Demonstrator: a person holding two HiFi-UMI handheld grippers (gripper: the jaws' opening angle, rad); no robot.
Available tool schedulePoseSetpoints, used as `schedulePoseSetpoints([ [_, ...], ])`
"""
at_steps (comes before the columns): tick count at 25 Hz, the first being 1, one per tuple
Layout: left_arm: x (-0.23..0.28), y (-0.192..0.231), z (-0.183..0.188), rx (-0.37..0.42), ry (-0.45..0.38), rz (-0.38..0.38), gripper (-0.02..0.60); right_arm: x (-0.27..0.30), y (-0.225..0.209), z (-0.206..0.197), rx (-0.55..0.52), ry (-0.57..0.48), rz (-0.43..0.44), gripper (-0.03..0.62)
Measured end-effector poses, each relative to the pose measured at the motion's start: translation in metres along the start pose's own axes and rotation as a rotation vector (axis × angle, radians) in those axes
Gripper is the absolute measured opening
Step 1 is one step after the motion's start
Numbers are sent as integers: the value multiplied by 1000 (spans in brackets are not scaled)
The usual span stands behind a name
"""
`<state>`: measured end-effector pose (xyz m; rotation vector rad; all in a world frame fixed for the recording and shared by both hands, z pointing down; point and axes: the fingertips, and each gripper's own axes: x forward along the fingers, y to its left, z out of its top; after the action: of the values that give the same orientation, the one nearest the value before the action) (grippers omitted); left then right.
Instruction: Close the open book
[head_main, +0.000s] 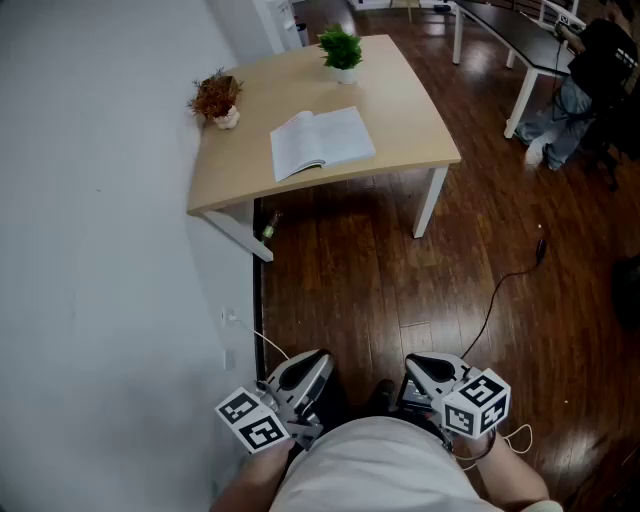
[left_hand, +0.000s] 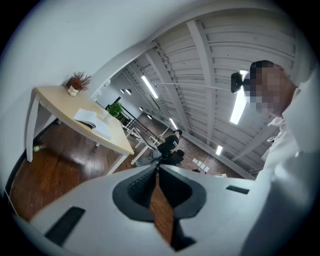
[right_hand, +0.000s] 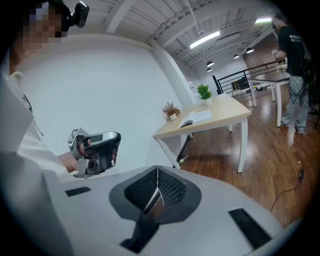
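The open book (head_main: 320, 142) lies flat, pages up, near the front edge of a light wooden table (head_main: 410, 110) far ahead of me. It also shows as a small white shape in the left gripper view (left_hand: 93, 120) and the right gripper view (right_hand: 195, 119). My left gripper (head_main: 318, 360) and right gripper (head_main: 415, 365) hang close to my body, well short of the table. The left gripper (left_hand: 156, 171) has its jaws pressed together with nothing between them. The right gripper (right_hand: 157, 174) is likewise shut and empty. The left gripper's body (right_hand: 95, 151) shows in the right gripper view.
A green potted plant (head_main: 341, 48) and a dried plant in a white pot (head_main: 216, 99) stand at the table's back. A white wall (head_main: 100, 250) runs along the left. Dark wood floor (head_main: 350, 290) lies between, with a black cable (head_main: 510, 285). A person (head_main: 590, 80) is at another desk.
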<state>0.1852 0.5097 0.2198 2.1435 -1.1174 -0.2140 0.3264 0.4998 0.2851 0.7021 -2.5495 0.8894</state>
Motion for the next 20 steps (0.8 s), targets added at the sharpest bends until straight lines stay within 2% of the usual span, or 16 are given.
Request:
schedulePoseSetpoints([
  [8, 5, 10, 11, 5, -6, 4, -3, 11, -15, 12, -18, 4, -49, 2],
  [13, 1, 19, 17, 17, -16, 29, -3, 20, -20, 19, -67, 11, -67, 2],
  [20, -2, 61, 45, 34, -18, 27, -3, 63, -20, 46, -104, 12, -81, 2],
])
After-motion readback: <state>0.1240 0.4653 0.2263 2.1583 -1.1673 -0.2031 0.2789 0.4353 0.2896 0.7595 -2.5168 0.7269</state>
